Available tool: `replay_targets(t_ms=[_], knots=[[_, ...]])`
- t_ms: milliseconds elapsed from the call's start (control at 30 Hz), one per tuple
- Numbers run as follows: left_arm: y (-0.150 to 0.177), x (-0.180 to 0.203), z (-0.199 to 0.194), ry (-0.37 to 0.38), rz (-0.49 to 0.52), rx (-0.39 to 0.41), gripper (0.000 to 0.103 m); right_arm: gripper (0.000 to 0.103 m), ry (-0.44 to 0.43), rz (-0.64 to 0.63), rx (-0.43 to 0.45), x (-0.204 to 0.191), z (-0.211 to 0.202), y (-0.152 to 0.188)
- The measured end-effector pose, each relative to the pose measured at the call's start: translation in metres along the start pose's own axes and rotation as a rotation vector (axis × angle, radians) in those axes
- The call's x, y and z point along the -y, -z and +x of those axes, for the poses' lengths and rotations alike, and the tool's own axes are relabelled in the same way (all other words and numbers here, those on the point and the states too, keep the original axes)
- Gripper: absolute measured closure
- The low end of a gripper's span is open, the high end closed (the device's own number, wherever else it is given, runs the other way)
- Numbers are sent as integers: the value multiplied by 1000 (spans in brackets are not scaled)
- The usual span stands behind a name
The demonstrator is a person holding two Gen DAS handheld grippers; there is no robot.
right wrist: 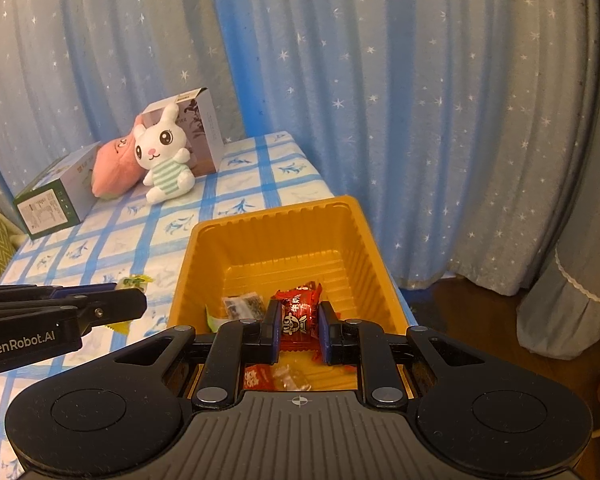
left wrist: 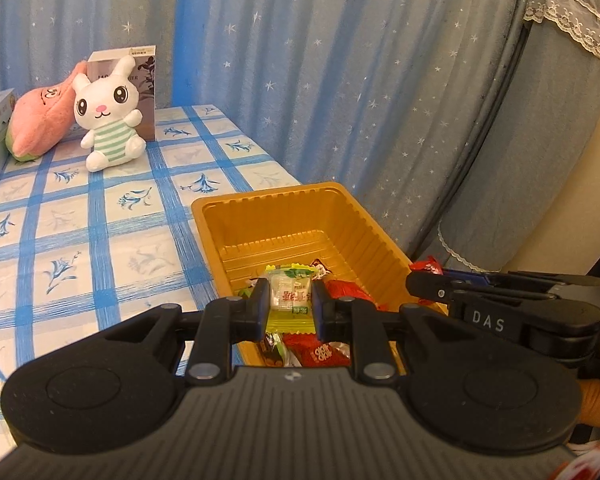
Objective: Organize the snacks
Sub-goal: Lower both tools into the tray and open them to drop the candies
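Observation:
A gold plastic tray (left wrist: pixel 300 204) (right wrist: pixel 284 216) stands at the table's right edge and holds several wrapped snacks (left wrist: pixel 320 354) (right wrist: pixel 244 306). My left gripper (left wrist: pixel 290 306) is shut on a yellow-green wrapped snack (left wrist: pixel 291 296) and holds it over the tray's near end. My right gripper (right wrist: pixel 299 328) is shut on a red wrapped snack (right wrist: pixel 300 312), also over the tray. The right gripper shows at the right of the left wrist view (left wrist: pixel 424 286), with the red snack (left wrist: pixel 426 266) at its tip. The left gripper shows at the left of the right wrist view (right wrist: pixel 134 304).
A blue-checked tablecloth (left wrist: pixel 80 240) (right wrist: pixel 112 236) covers the table. At the back stand a white plush rabbit (left wrist: pixel 108 116) (right wrist: pixel 164 156), a pink plush (left wrist: pixel 40 120) (right wrist: pixel 112 168) and two boxes (left wrist: pixel 144 80) (right wrist: pixel 48 200). Starred curtains (left wrist: pixel 340 60) hang behind.

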State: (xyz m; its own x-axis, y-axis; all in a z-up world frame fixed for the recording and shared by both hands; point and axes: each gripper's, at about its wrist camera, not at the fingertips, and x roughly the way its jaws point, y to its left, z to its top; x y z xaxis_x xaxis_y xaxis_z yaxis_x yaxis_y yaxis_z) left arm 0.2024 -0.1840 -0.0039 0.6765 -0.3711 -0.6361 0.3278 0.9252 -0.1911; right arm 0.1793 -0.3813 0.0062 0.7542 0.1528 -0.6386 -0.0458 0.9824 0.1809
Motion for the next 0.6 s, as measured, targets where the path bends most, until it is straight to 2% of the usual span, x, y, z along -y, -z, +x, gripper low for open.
replay_targets(t_ms=[300,600], knots=[[-13,-11,29,14,-40,-19,84,84,-1,-29,-16,3,28,-12],[-26,-14,55,24,-38,-28,84,84,2,-38,-16,9,48,-26]])
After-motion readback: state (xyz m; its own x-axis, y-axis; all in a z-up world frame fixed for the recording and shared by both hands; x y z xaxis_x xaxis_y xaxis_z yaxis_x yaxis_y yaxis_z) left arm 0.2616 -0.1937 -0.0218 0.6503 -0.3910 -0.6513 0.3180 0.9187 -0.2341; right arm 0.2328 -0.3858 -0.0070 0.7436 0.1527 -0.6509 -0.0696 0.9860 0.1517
